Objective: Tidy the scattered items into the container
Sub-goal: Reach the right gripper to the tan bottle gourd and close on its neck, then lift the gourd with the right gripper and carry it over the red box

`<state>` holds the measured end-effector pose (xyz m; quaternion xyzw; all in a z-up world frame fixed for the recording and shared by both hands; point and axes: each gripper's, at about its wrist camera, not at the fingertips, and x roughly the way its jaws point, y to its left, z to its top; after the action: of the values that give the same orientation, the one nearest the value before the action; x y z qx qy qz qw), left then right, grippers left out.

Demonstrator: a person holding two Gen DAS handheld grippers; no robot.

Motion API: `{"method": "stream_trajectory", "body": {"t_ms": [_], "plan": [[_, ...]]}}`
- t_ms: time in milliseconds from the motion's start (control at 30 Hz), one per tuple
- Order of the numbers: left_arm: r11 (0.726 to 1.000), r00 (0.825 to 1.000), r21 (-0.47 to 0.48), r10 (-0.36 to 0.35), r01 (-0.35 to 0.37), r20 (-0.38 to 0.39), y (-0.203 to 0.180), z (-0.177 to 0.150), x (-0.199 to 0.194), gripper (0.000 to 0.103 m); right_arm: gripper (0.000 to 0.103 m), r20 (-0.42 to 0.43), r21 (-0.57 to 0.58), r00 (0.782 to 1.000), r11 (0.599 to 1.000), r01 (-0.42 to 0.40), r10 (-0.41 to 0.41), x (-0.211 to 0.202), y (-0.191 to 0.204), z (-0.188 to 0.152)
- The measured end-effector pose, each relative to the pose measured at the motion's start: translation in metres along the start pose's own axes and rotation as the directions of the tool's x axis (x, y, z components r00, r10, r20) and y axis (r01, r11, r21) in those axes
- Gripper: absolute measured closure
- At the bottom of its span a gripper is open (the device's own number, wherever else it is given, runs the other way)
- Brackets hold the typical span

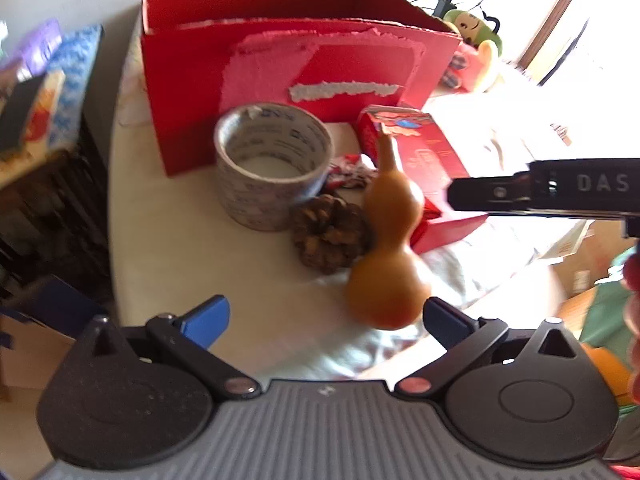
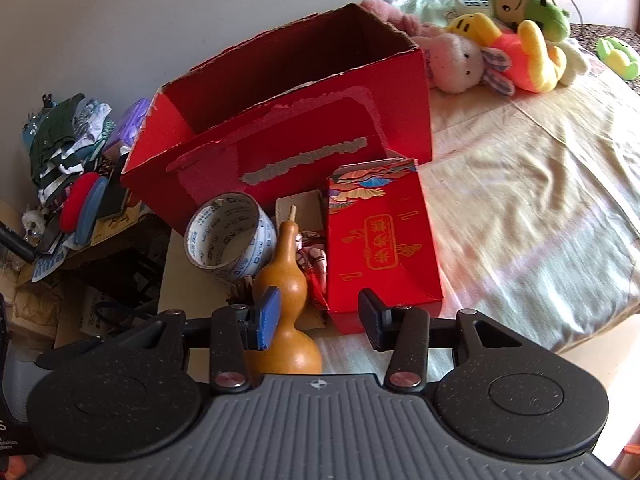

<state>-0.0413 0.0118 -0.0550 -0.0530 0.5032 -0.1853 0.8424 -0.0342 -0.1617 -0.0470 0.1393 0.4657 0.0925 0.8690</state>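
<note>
An open red cardboard box, the container, stands at the back of a small beige table. In front of it are a tape roll, a pinecone, an upright tan gourd, a crumpled wrapper and a small red gift box. My left gripper is open, with the gourd's base just ahead of its right pad. My right gripper is open and holds nothing; the gourd stands behind its left pad and the gift box's near corner lies ahead.
A bed with a cream sheet stretches to the right, and plush toys are piled at its far end. Cluttered shelves with clothes and boxes stand left of the table. A black arm marked DAS crosses above the gift box.
</note>
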Motion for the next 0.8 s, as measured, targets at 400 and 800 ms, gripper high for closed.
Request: {"method": "stream_trajectory", "body": {"t_ms": [400, 800], "plan": [[0.986, 0.985, -0.007, -0.165, 0.164, -0.047, -0.026, 0.006, 0.029, 0.006, 0.055, -0.129, -0.169, 0.986, 0.978, -0.125, 0.104, 0.031, 0.010, 0.025], [0.989, 0.986, -0.049, -0.141, 0.137, -0.088, -0.027, 0.006, 0.054, 0.045, 0.060, -0.166, -0.214, 0.984, 0.972, -0.099, 0.064, 0.051, 0.016, 0.020]]}}
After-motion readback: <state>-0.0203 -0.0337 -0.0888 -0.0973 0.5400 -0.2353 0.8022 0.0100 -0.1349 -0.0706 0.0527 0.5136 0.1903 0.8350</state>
